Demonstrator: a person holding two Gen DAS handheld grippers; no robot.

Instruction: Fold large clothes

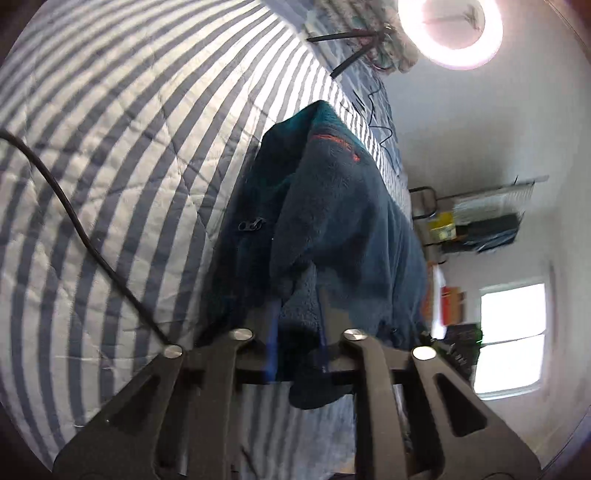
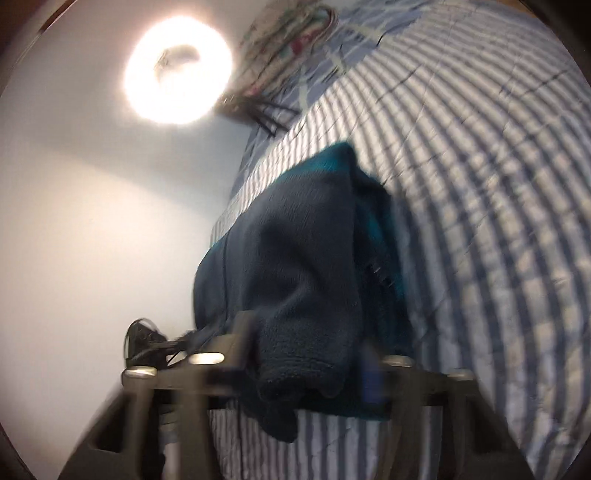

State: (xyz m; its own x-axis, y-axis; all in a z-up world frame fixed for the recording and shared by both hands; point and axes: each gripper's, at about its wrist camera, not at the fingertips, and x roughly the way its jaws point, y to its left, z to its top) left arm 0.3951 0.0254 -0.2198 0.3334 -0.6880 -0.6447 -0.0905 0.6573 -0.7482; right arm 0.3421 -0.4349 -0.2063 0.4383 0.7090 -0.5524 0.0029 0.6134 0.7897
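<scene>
A dark teal-blue fleece jacket (image 1: 332, 206) with an orange chest logo and a zipper pull is lifted at its near end, and its far end lies on the striped bed. In the left wrist view my left gripper (image 1: 297, 301) is shut on a fold of it, and a flap hangs below the fingers. In the right wrist view, which is blurred, the same jacket (image 2: 295, 240) fills the gap of my right gripper (image 2: 306, 332). A thick cuff-like edge is pinched between the right gripper's fingers and droops under them.
The blue-and-white striped quilt (image 1: 129, 147) (image 2: 480, 184) covers the bed. A black cable (image 1: 74, 221) crosses it. A lit ring light (image 1: 450, 26) (image 2: 179, 70) on tripod legs stands by floral bedding (image 2: 288, 33). A cluttered shelf (image 1: 480, 221) and a window (image 1: 513, 332) are by the wall.
</scene>
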